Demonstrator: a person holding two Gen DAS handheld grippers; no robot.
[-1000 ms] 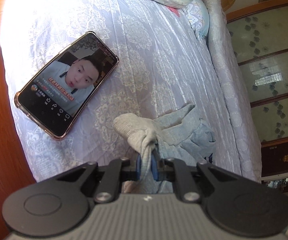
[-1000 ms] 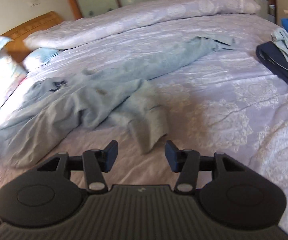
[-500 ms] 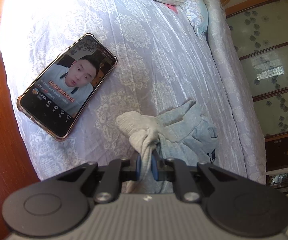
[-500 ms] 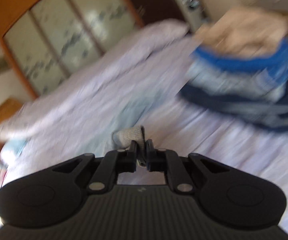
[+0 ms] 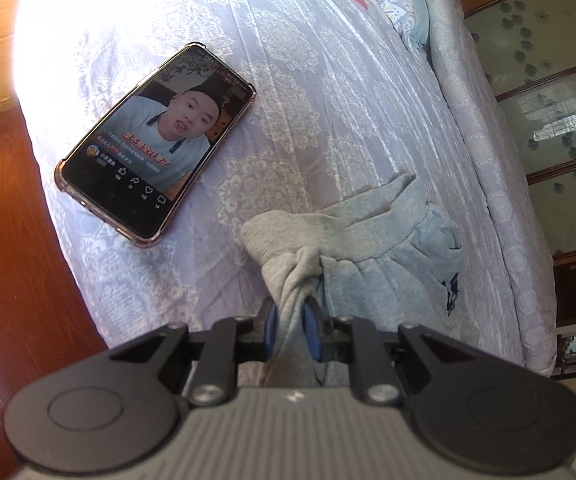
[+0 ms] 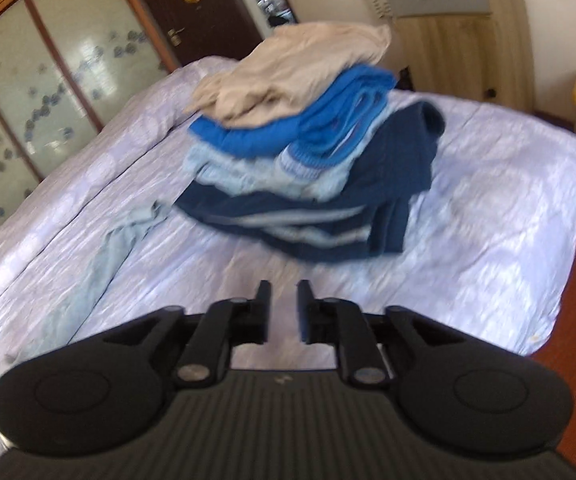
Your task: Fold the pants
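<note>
Left wrist: claw (image 5: 291, 332) pinches pants (image 5: 367, 256), writing unreadable.

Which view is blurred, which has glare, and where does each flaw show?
Right wrist view: motion blur smears the clothes stack and the bed; the right gripper stays fairly sharp. Left wrist view: sharp on the phone and pants, but sunlight washes out the bed's upper left corner; fisheye bends the wardrobe.
</note>
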